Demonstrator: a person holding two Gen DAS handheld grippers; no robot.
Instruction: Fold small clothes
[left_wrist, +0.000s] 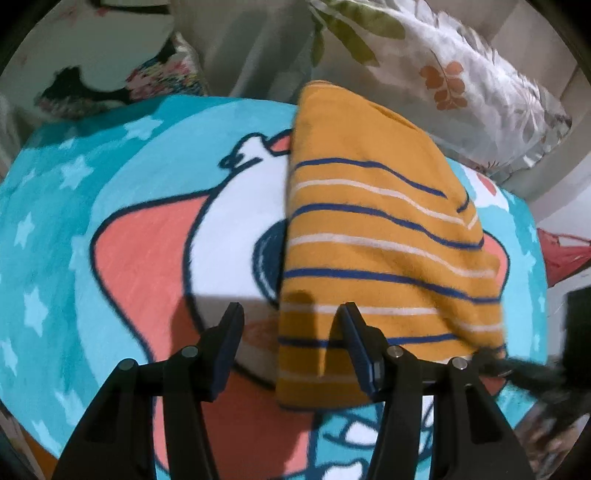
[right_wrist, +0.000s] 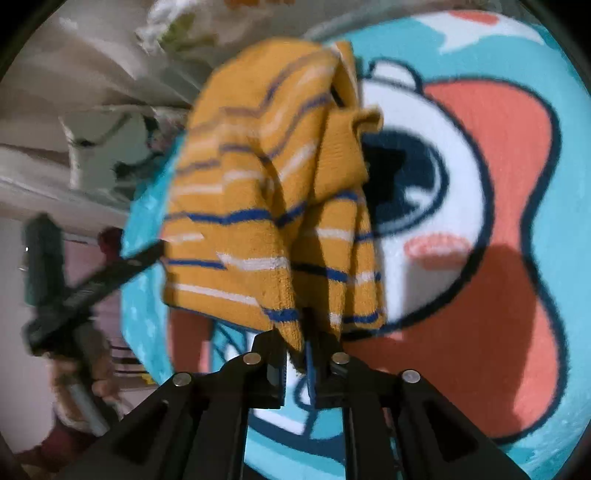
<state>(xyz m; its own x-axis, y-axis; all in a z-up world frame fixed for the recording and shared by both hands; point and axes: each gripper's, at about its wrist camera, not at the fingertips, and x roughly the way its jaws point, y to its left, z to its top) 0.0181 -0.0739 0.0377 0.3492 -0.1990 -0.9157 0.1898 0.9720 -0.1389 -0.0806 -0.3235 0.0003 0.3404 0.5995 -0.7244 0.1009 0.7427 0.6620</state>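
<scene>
A small mustard-yellow knit garment (left_wrist: 376, 236) with blue and white stripes lies partly folded on a cartoon blanket (left_wrist: 110, 229). My left gripper (left_wrist: 291, 343) is open and empty, with its right finger over the garment's near left edge. My right gripper (right_wrist: 297, 354) is shut on the garment's (right_wrist: 266, 206) near corner and holds it lifted, so the cloth hangs bunched above the blanket (right_wrist: 480, 192). In the left wrist view the right gripper (left_wrist: 517, 365) shows blurred at the garment's right corner.
A floral pillow (left_wrist: 461, 81) lies behind the garment, and another patterned cushion (left_wrist: 159, 77) at the back left. The left gripper and a hand (right_wrist: 88, 295) appear blurred at the left of the right wrist view. A red object (left_wrist: 565, 254) sits at the right edge.
</scene>
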